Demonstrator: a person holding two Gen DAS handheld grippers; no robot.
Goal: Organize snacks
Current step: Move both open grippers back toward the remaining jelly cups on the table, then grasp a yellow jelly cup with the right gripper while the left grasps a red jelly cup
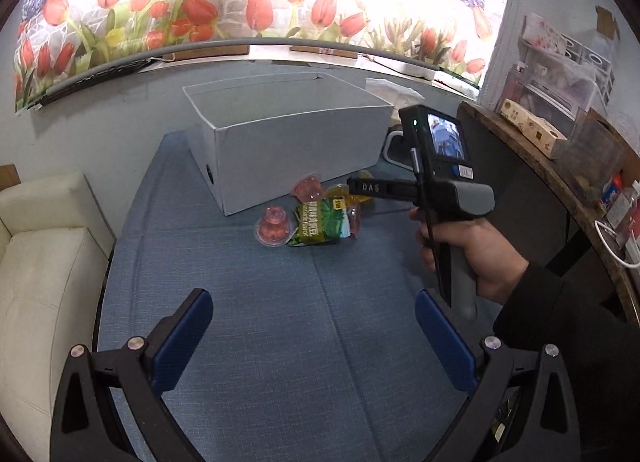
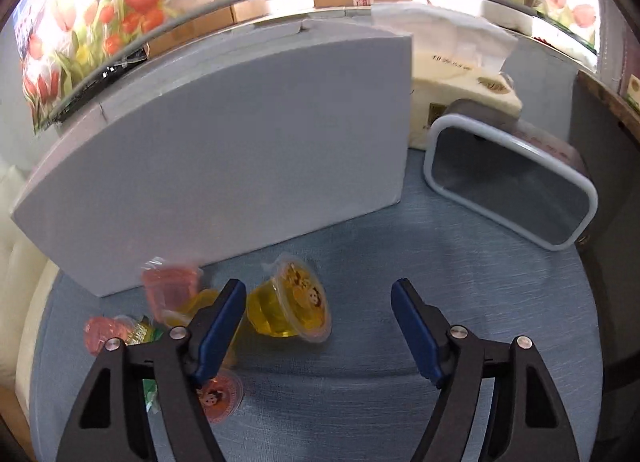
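Blue-padded right gripper (image 2: 318,298) fingers stand apart around a tipped yellow jelly cup (image 2: 290,308), gripping nothing.

Snacks (image 1: 316,218) before box (image 1: 288,142) — touching.

The claw's left finger (image 2: 218,326) hides part of a red jelly cup (image 2: 218,396).

Both wrist views tilt down at the white box (image 1: 288,142), right view nearer.
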